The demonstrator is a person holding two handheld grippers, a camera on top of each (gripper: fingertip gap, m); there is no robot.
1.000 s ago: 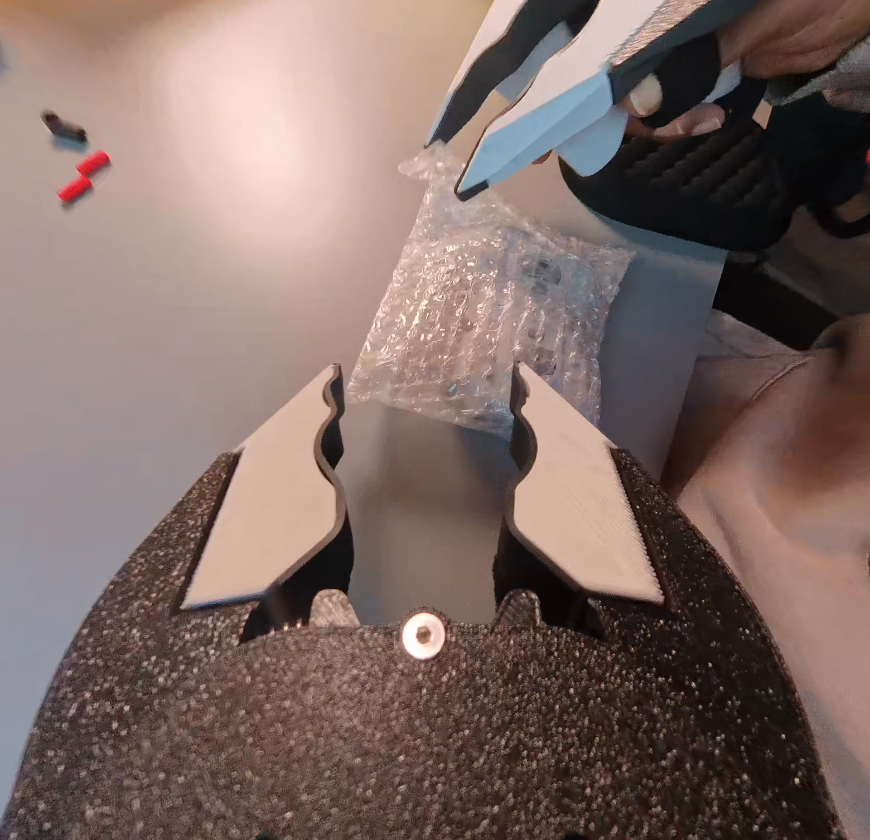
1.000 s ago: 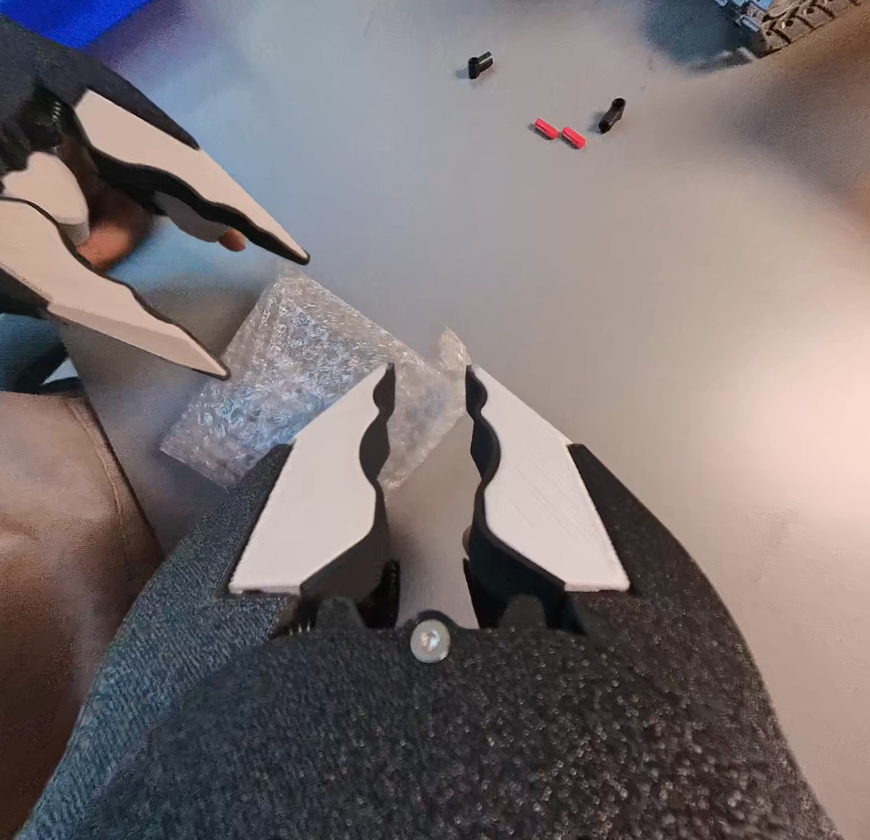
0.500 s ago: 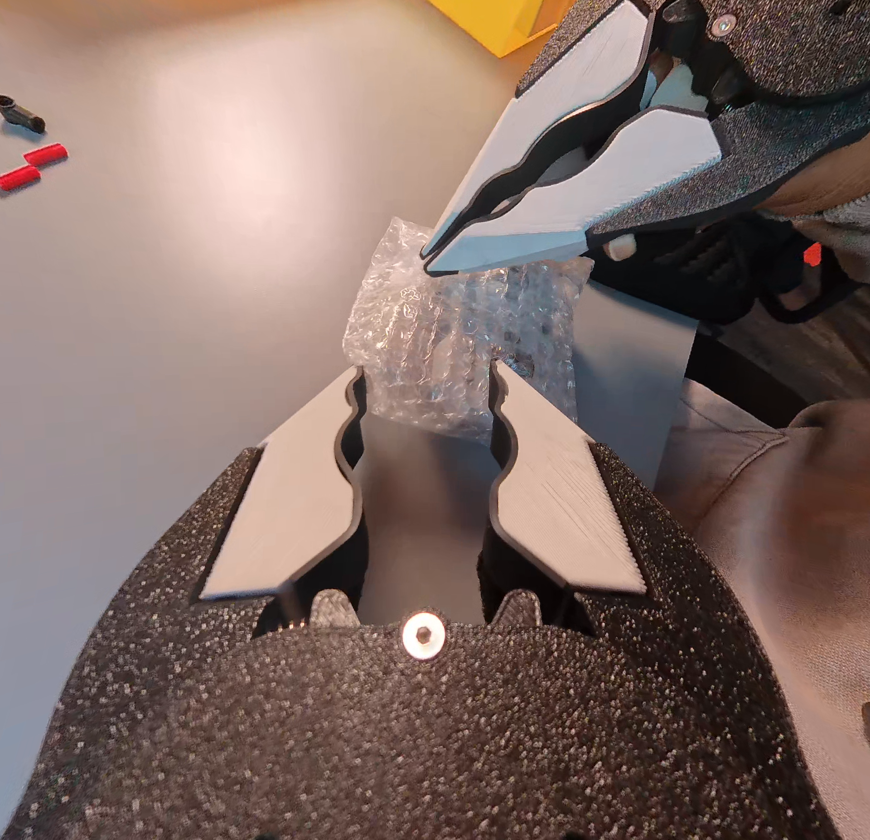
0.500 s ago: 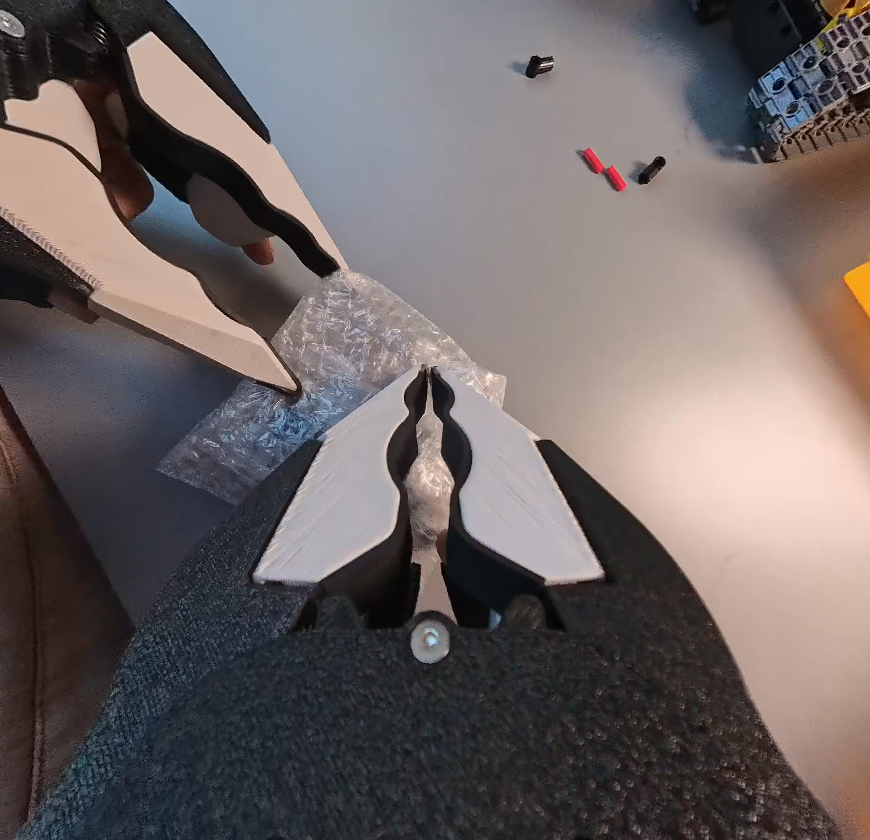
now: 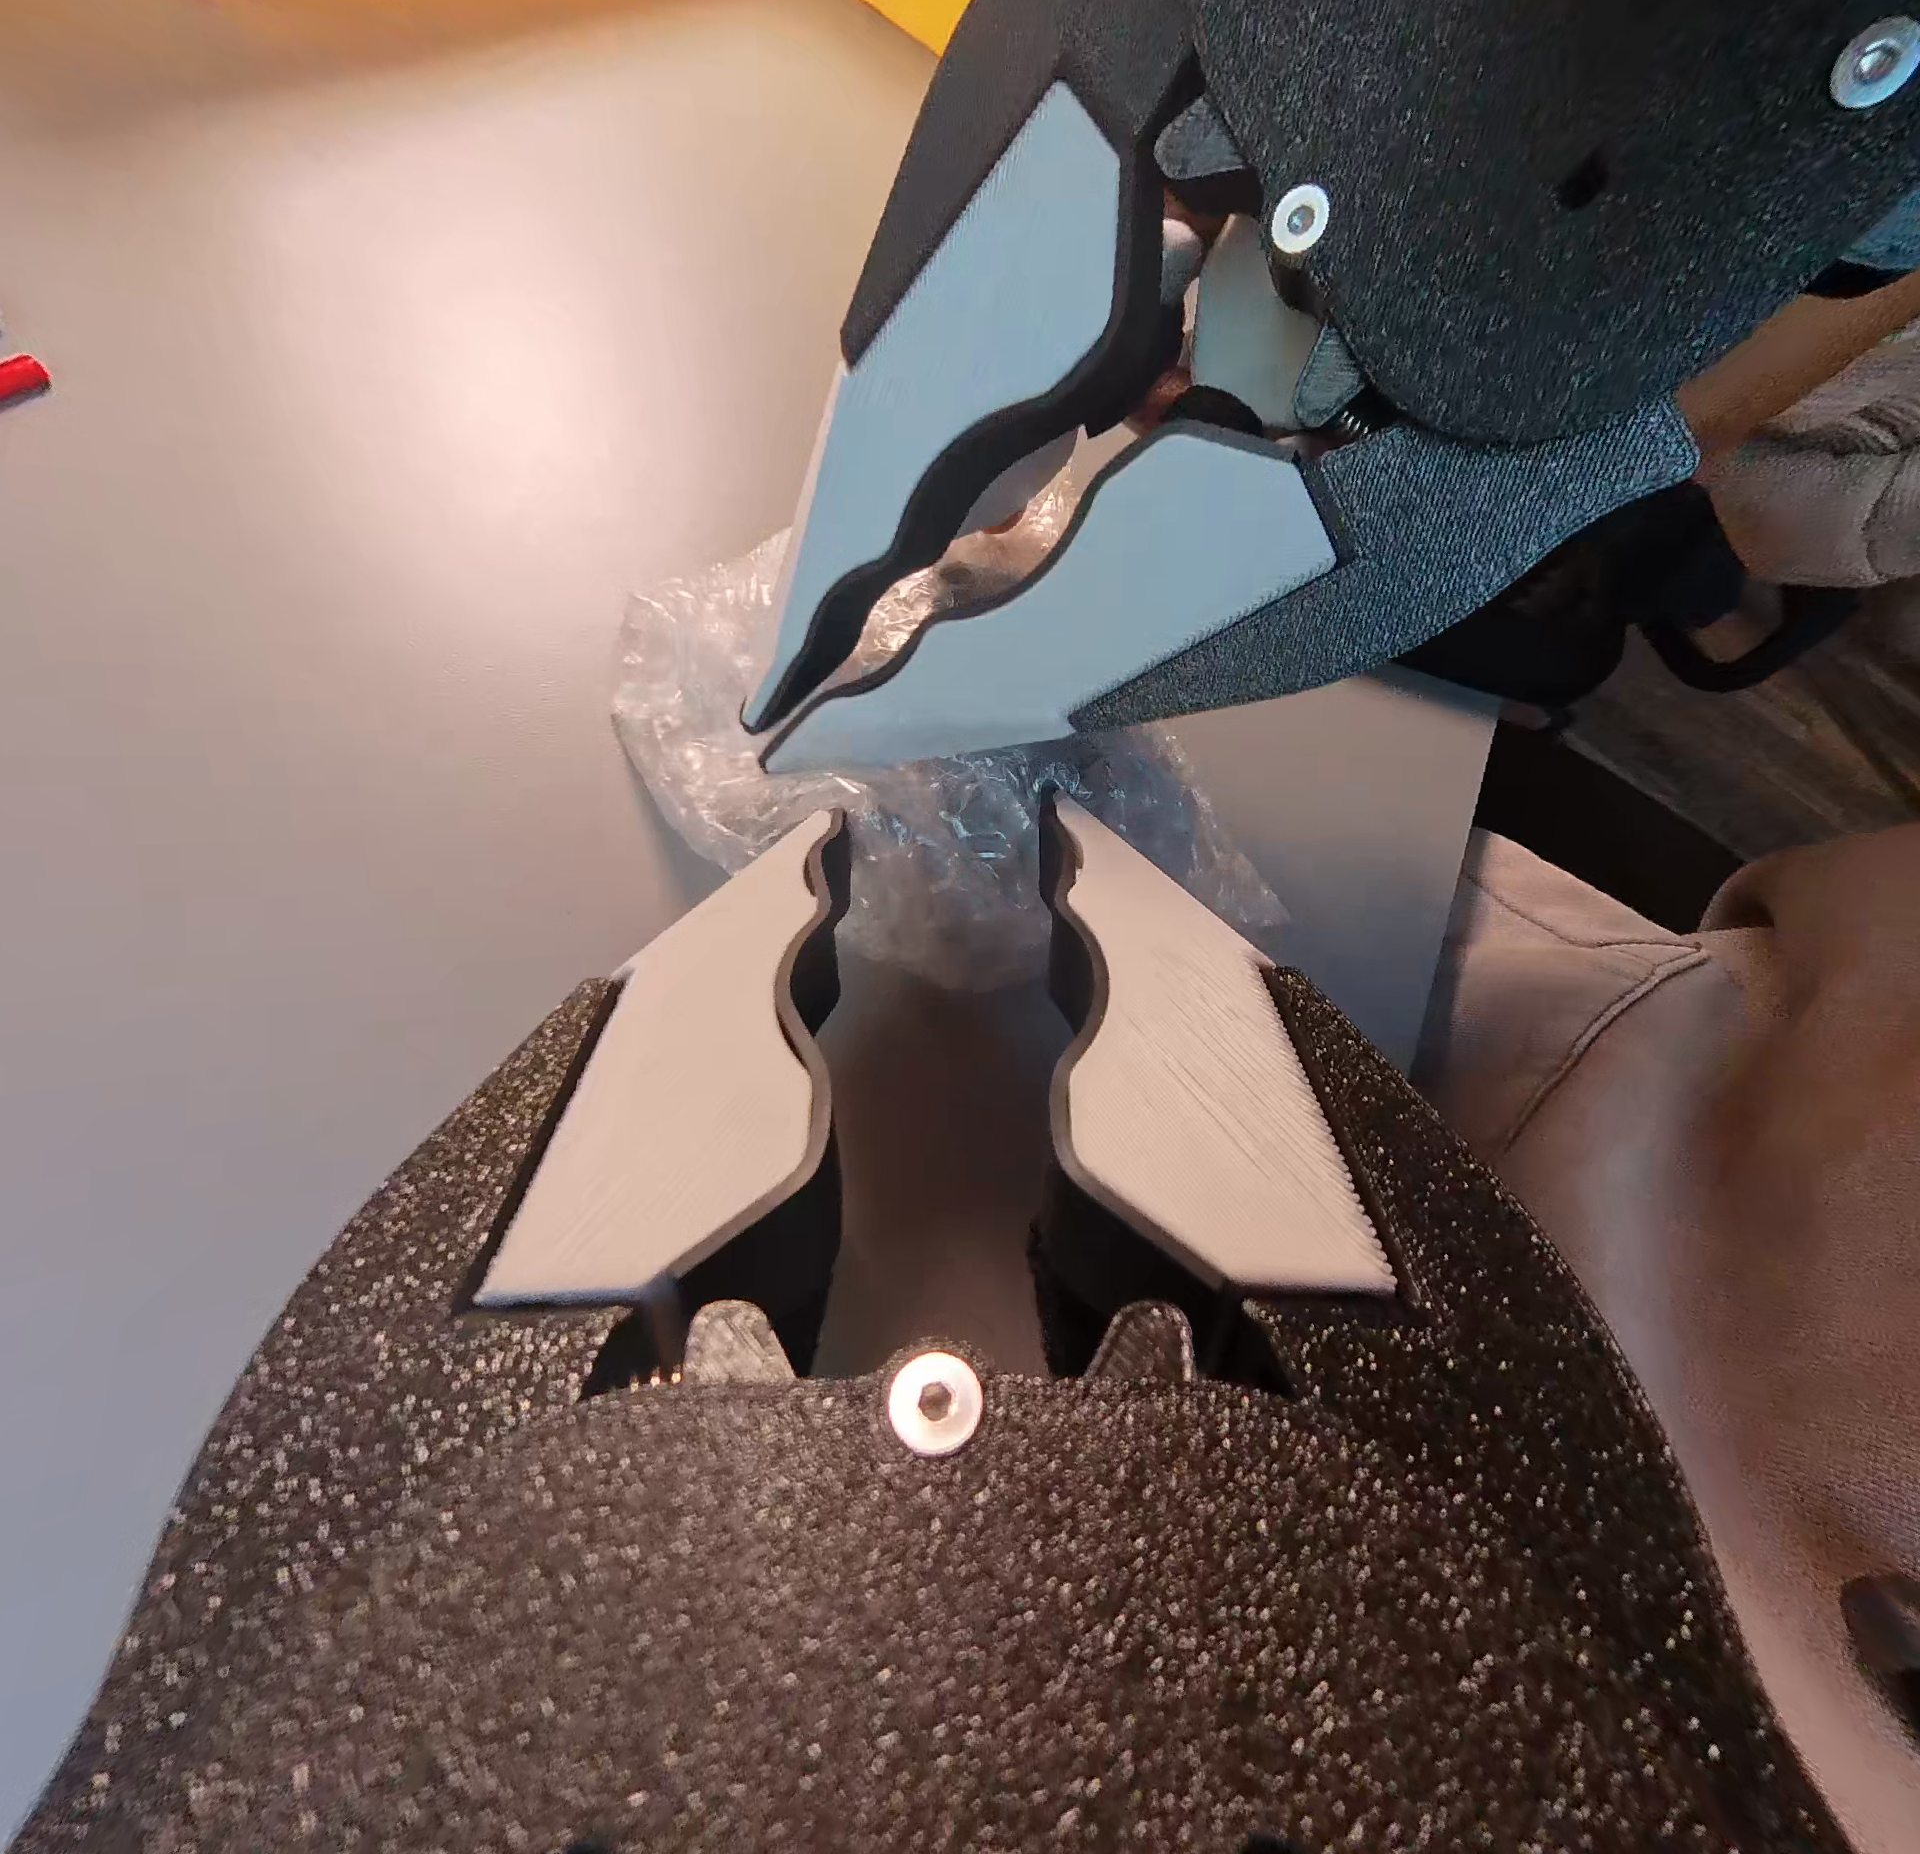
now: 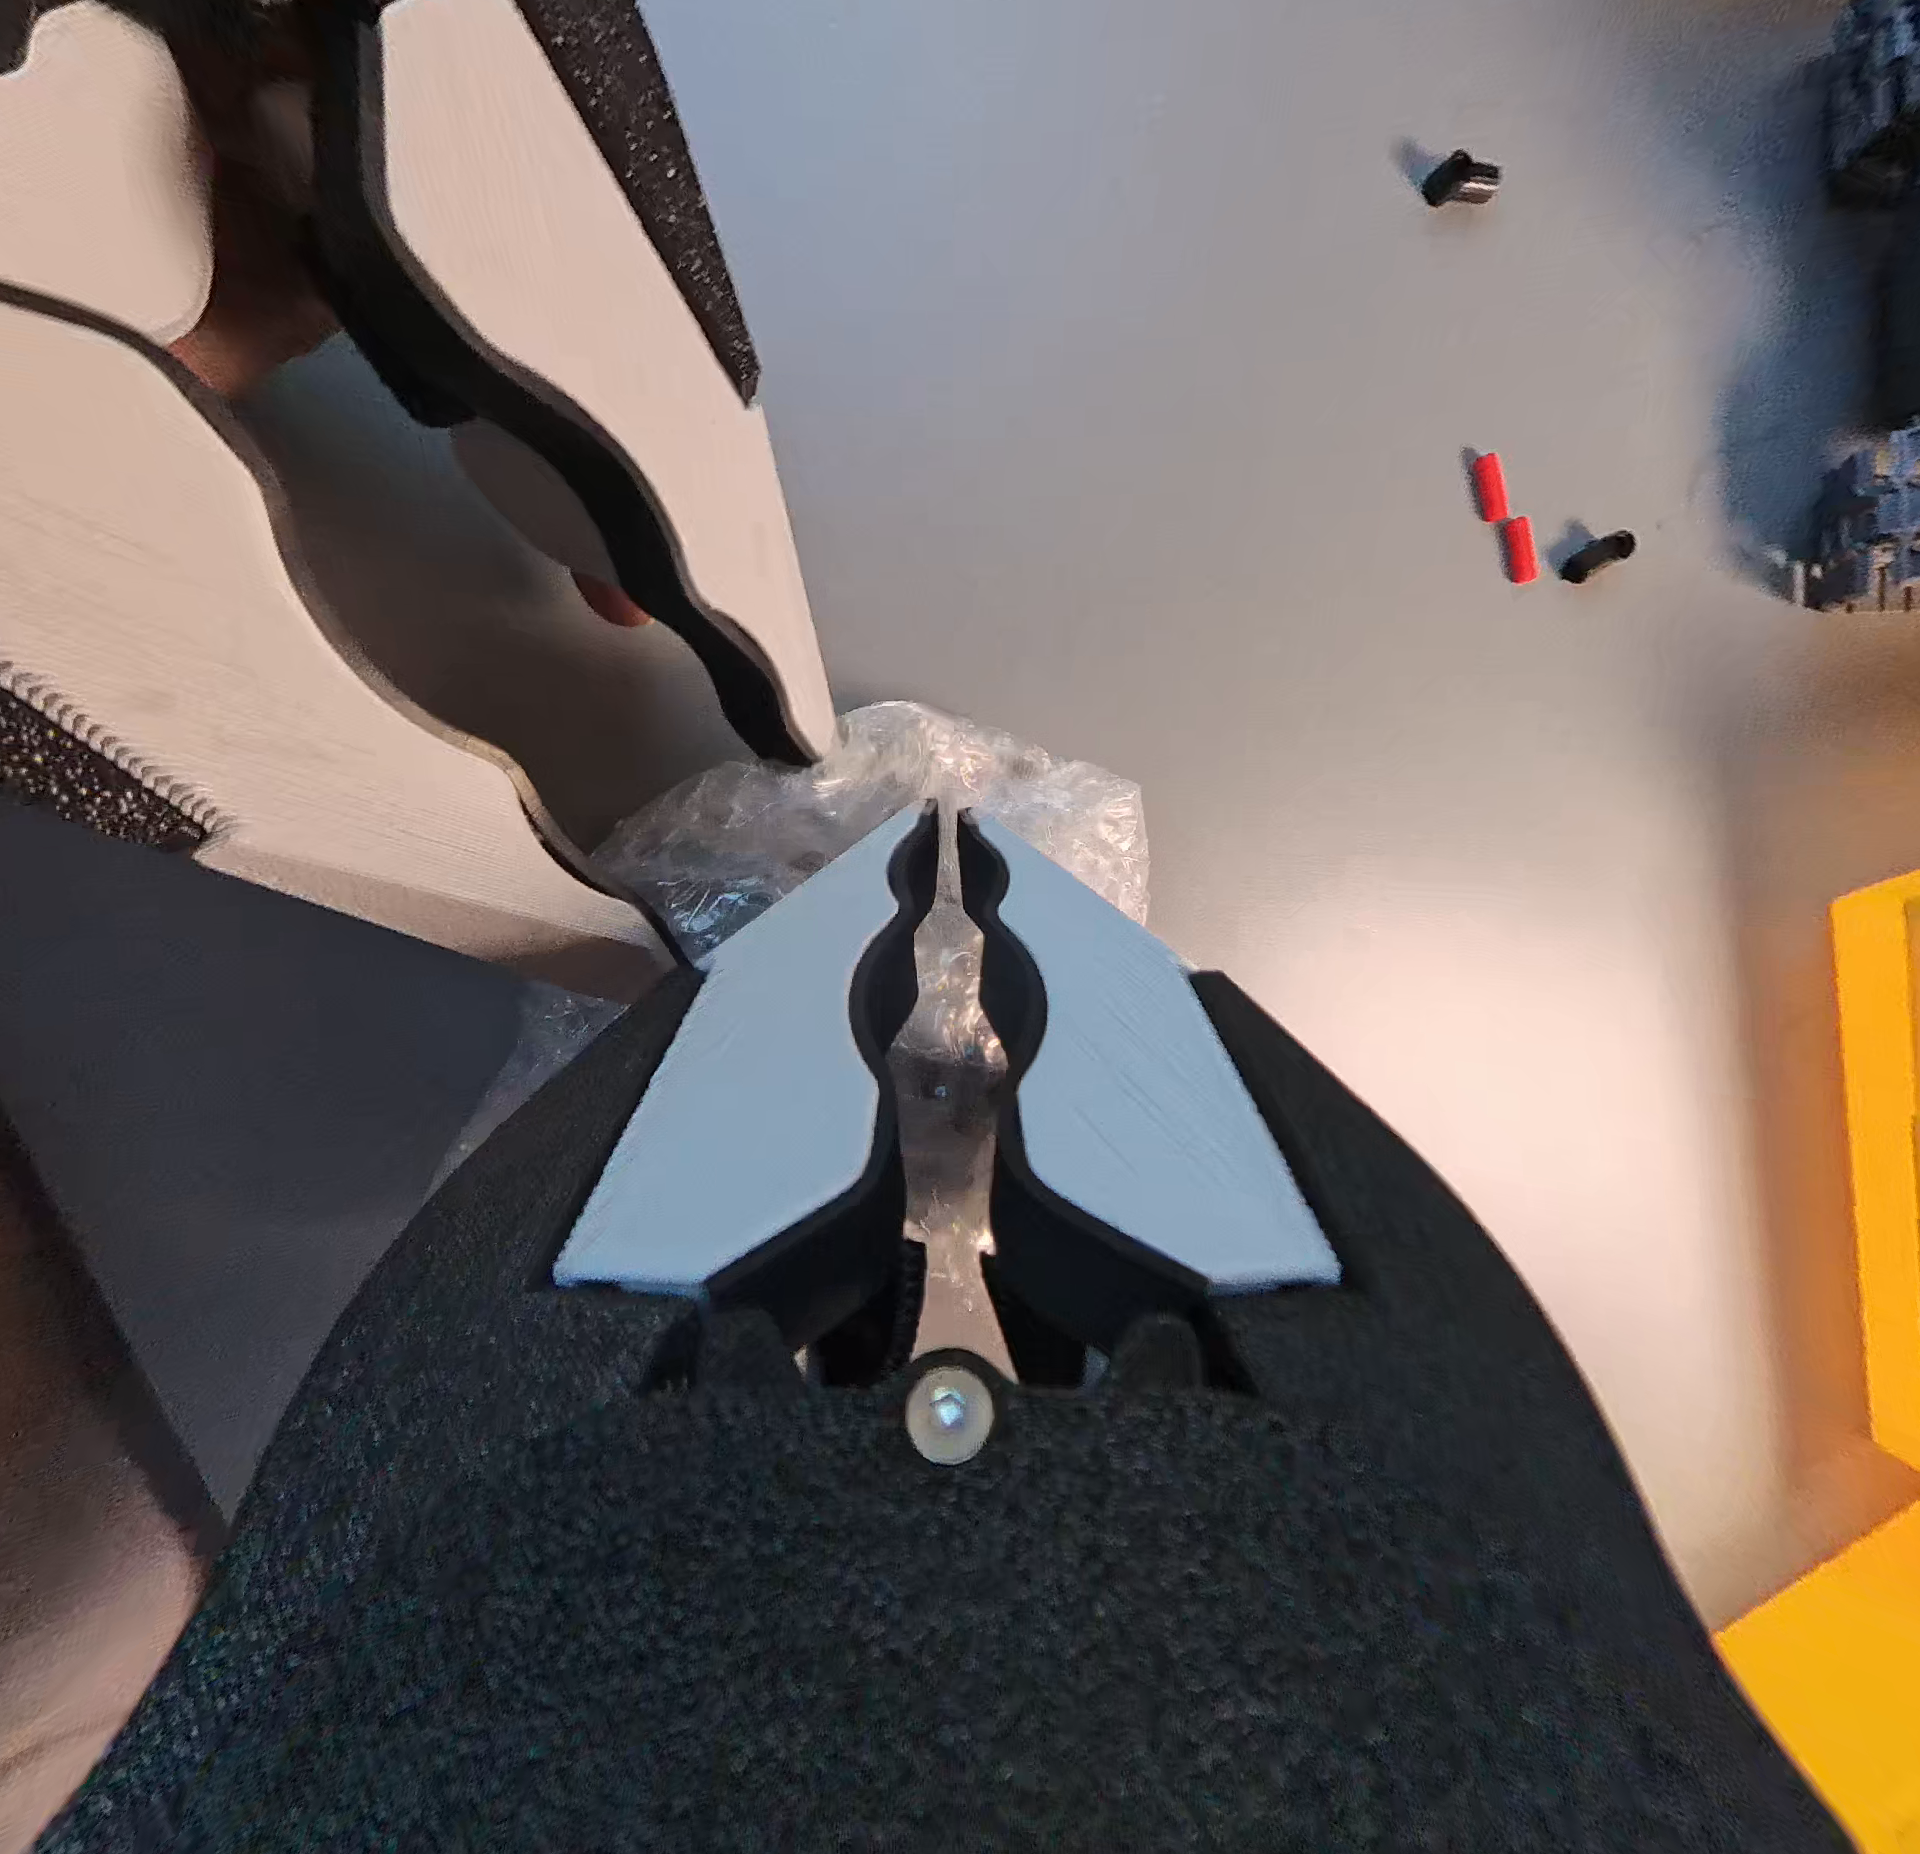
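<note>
A clear bubble-wrap pouch with small metal parts inside lies near the corner of the grey table. My right gripper is shut on the pouch, pinching its edge; it also shows in the left wrist view, coming in from the upper right. My left gripper is open, its fingers straddling the near part of the pouch, and it appears at the left of the right wrist view. A hand holds each tool.
Two small red pieces and two black ones lie farther out on the table. A grey and black block assembly sits at the far right. A yellow box stands at the right. The table edge and a person's beige clothing are close by.
My right gripper closed on the pouch's edge and moved closer over it. My left gripper moved forward around the pouch, narrowing a little but staying open. The pouch has crumpled.
</note>
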